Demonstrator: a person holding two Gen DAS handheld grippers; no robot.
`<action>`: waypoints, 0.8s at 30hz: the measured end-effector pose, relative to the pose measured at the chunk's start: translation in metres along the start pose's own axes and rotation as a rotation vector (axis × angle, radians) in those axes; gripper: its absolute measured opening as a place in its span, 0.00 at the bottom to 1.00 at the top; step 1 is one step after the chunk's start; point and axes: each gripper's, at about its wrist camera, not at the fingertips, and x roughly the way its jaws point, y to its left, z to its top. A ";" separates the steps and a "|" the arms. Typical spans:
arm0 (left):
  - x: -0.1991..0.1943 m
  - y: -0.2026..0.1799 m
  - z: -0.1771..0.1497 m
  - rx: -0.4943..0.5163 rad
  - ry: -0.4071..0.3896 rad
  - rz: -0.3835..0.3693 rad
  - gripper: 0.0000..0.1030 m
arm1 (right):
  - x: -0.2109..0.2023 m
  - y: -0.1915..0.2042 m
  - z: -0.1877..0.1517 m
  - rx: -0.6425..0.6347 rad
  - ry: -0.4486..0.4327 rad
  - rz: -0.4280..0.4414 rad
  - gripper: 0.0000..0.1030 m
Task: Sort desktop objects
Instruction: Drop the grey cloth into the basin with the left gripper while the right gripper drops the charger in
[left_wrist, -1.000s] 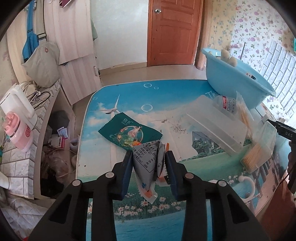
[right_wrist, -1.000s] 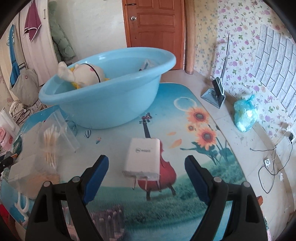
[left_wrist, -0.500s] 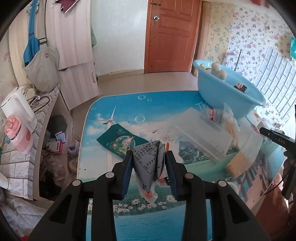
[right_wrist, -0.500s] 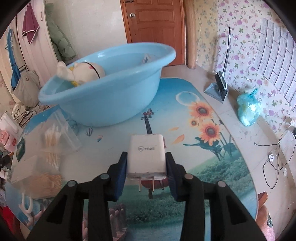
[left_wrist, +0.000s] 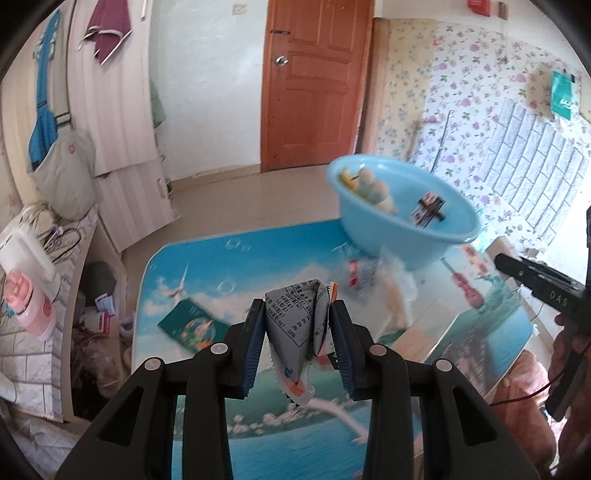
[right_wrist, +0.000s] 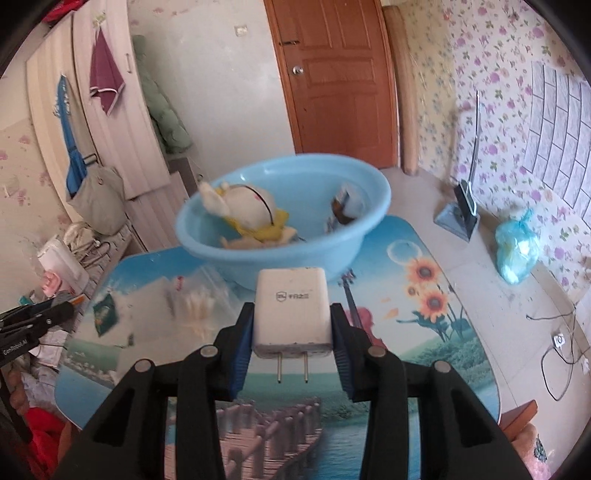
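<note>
Basin: a light-blue plastic basin (right_wrist: 284, 221) stands on the far part of the tabletop (right_wrist: 424, 354), which is covered with a printed scene of sunflowers, a violin and a pier.
Basin contents: a cream and yellow soft toy (right_wrist: 247, 210) lies toward its left side in the right wrist view; a small dark-and-white packet (right_wrist: 345, 206) leans against its right inner wall.
Left hand-held gripper: the left hand-held gripper (left_wrist: 297, 341) is pinched tight on a folded grey snack packet (left_wrist: 295, 321), held off the tabletop.
Snack packet look: grey with rows of small black print too fine to read, a sawtooth edge, and orange and white ends hanging below the pads.
Right hand-held gripper: the right hand-held gripper (right_wrist: 293, 345) clamps a white charger (right_wrist: 291, 310) between its blue pads, held above the tabletop in front of the basin.
Charger look: a rounded white block with two metal prongs pointing back toward the camera.
Charger writing: a small grey logo and a few characters on its top face, not legible.
Tabletop, other things: a green packet (left_wrist: 188, 325) lies flat at the left; a clear bag of cotton swabs (right_wrist: 195, 306) lies just in front of the basin.
</note>
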 end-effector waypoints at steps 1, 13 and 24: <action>-0.001 -0.004 0.003 0.006 -0.007 -0.004 0.33 | -0.002 0.002 0.002 -0.004 -0.007 0.007 0.37; 0.021 -0.060 0.052 0.095 -0.045 -0.092 0.33 | -0.002 0.003 0.027 -0.026 -0.076 0.039 0.37; 0.074 -0.108 0.085 0.157 -0.014 -0.134 0.34 | 0.029 -0.022 0.045 0.000 -0.069 0.064 0.37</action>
